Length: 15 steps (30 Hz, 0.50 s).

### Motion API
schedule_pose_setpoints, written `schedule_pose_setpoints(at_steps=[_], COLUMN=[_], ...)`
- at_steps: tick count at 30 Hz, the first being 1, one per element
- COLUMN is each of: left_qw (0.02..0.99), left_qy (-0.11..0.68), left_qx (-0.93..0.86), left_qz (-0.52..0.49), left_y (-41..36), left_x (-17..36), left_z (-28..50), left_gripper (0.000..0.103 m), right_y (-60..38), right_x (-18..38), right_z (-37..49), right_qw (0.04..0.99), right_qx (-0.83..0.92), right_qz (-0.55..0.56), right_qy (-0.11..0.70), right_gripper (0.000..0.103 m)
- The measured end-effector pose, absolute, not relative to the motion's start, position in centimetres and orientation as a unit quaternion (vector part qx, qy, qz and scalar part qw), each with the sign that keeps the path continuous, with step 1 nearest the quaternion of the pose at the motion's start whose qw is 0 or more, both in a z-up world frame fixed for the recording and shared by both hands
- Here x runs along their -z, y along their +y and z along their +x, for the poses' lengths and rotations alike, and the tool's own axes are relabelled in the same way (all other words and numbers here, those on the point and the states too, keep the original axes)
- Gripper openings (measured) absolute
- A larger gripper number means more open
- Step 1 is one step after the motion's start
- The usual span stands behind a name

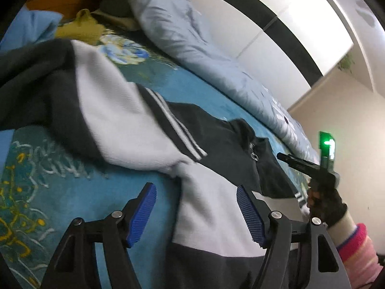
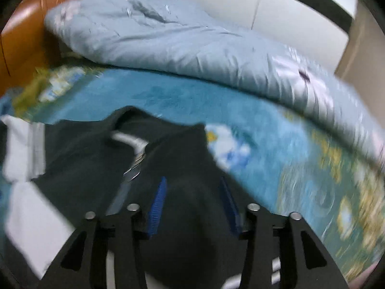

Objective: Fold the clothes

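Note:
A black and white zip jacket (image 1: 149, 130) with striped trim lies spread on the blue floral bedspread (image 1: 43, 192). My left gripper (image 1: 196, 207) is open, its blue pads (image 1: 144, 214) held above the jacket's white panel with nothing between them. My right gripper (image 2: 195, 204) is open over the jacket's dark collar part (image 2: 182, 159), near the zip (image 2: 134, 166); this view is blurred. The right gripper also shows in the left wrist view (image 1: 288, 159), held by a gloved hand at the jacket's far edge.
A pale blue quilt (image 2: 168, 38) is bunched along the far side of the bed. An orange-brown headboard (image 2: 26, 24) stands behind it. A yellow-green cloth (image 1: 81, 24) and a light blue cloth (image 1: 31, 29) lie near the head end. A white wall (image 1: 276, 24) runs beside the bed.

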State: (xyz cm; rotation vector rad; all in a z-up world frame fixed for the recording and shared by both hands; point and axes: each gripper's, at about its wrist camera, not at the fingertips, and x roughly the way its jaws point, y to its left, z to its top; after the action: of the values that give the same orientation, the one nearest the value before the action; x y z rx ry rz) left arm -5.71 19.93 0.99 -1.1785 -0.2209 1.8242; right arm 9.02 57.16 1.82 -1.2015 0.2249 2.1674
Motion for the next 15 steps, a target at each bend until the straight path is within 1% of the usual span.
schedule_pose_setpoints(at_steps=[2, 7, 8, 9, 10, 11, 13, 14, 15], left_qw=[0.448, 0.434, 0.433, 0.431, 0.429, 0.428, 0.433, 0.436, 0.439], left_qy=[-0.100, -0.146, -0.152, -0.154, -0.152, -0.148, -0.141, -0.139, -0.137], left_qx=[-0.746, -0.731, -0.728, -0.728, -0.729, -0.730, -0.731, -0.730, -0.729], left_qz=[-0.483, -0.507, -0.509, -0.511, -0.512, -0.511, -0.509, -0.508, -0.507], left_y=[19.1, 17.6, 17.5, 17.5, 17.7, 17.8, 18.1, 18.3, 18.4], left_x=[-0.8, 0.2, 0.3, 0.4, 0.4, 0.3, 0.2, 0.1, 0.1], left_z=[-6.5, -7.9, -8.0, -8.0, -7.9, -7.8, -7.6, -7.6, -7.6], left_gripper=[0.075, 0.075, 0.075, 0.075, 0.075, 0.075, 0.075, 0.075, 0.075], right_y=[59.1, 61.3, 61.2, 61.1, 61.0, 61.1, 61.5, 62.1, 62.5], right_x=[-0.9, 0.8, 1.2, 1.5, 1.5, 1.2, 0.6, 0.3, 0.1], right_z=[7.6, 6.6, 6.5, 6.3, 6.2, 6.2, 6.1, 6.1, 6.0], right_qw=[0.329, 0.305, 0.301, 0.299, 0.304, 0.312, 0.330, 0.341, 0.357], right_qx=[-0.812, -0.813, -0.809, -0.806, -0.803, -0.802, -0.799, -0.797, -0.793], right_qz=[-0.475, -0.481, -0.490, -0.498, -0.502, -0.500, -0.495, -0.487, -0.483], right_qy=[0.083, 0.120, 0.119, 0.116, 0.106, 0.100, 0.094, 0.103, 0.099], right_gripper=[0.052, 0.051, 0.046, 0.027, 0.020, 0.014, 0.013, 0.009, 0.000])
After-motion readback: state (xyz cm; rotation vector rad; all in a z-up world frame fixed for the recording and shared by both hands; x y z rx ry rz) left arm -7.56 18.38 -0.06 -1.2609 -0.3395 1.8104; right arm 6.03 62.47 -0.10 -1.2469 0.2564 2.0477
